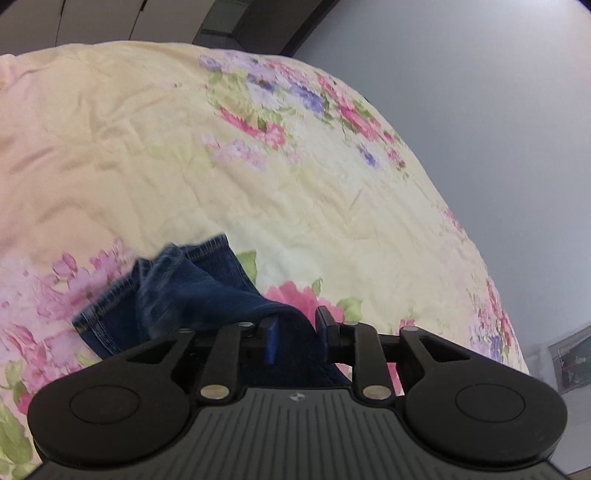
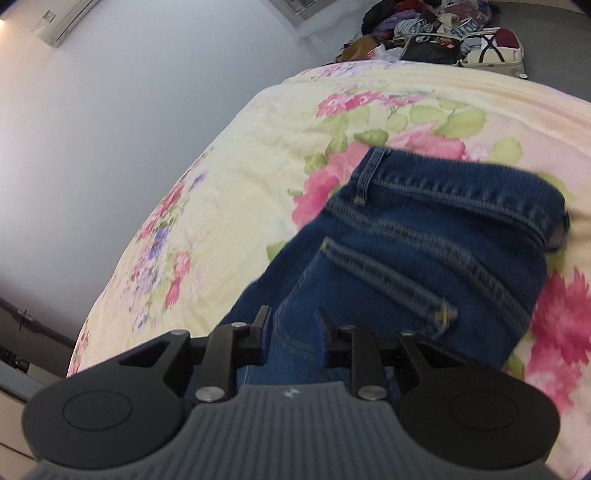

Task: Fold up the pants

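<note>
Jeans [image 2: 424,258]: dark blue denim, folded; waistband far, hems [image 1: 110,306] in left view.
Bed [image 1: 295,184]: floral cover.
Left hand-held gripper [image 1: 297,334]: narrow gap, denim between, unpinched.
Right hand-held gripper [image 2: 293,332]: likewise.

One pair of blue jeans [image 2: 424,258] lies at centre right of the right wrist view, with one belt loop [image 2: 367,173] showing. One floral bedspread [image 1: 184,147] fills both views. Two grippers: left [image 1: 295,332], right [image 2: 293,328]. One clothes pile [image 2: 424,29] sits upper right.
</note>
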The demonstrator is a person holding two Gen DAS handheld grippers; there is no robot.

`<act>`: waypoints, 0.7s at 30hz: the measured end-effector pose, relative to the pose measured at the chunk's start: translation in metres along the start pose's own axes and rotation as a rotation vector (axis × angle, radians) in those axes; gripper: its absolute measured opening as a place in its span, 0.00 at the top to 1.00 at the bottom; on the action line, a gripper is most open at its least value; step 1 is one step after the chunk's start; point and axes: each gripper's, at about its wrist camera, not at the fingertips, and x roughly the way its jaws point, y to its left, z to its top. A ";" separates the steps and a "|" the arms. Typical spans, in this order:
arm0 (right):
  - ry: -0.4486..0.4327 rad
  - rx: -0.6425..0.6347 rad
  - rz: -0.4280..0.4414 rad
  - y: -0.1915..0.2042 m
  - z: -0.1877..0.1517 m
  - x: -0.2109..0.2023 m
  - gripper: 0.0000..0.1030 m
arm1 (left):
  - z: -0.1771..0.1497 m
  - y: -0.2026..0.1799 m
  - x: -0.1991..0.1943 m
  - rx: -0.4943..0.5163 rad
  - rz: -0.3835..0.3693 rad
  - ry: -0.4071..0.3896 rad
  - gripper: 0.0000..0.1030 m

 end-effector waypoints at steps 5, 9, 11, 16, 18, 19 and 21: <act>0.025 -0.024 0.129 0.009 -0.073 -0.028 0.78 | 0.021 0.007 -0.036 0.117 0.117 -0.149 0.31; 0.041 -0.113 0.183 0.025 -0.125 -0.031 0.77 | 0.004 0.029 -0.030 0.163 0.103 -0.070 0.28; 0.052 -0.187 0.187 0.033 -0.148 -0.027 0.76 | -0.011 0.043 -0.021 0.165 0.100 -0.028 0.29; 0.059 -0.349 0.167 0.048 -0.170 -0.021 0.74 | -0.044 0.074 0.007 0.117 0.064 0.039 0.29; 0.052 -0.354 0.174 0.046 -0.173 -0.022 0.74 | -0.054 0.085 0.017 0.064 0.053 0.066 0.28; 0.053 -0.346 0.177 0.044 -0.172 -0.022 0.74 | -0.057 0.089 0.020 0.042 0.049 0.066 0.28; 0.049 -0.339 0.185 0.042 -0.173 -0.024 0.74 | -0.060 0.094 0.022 0.023 0.018 0.051 0.22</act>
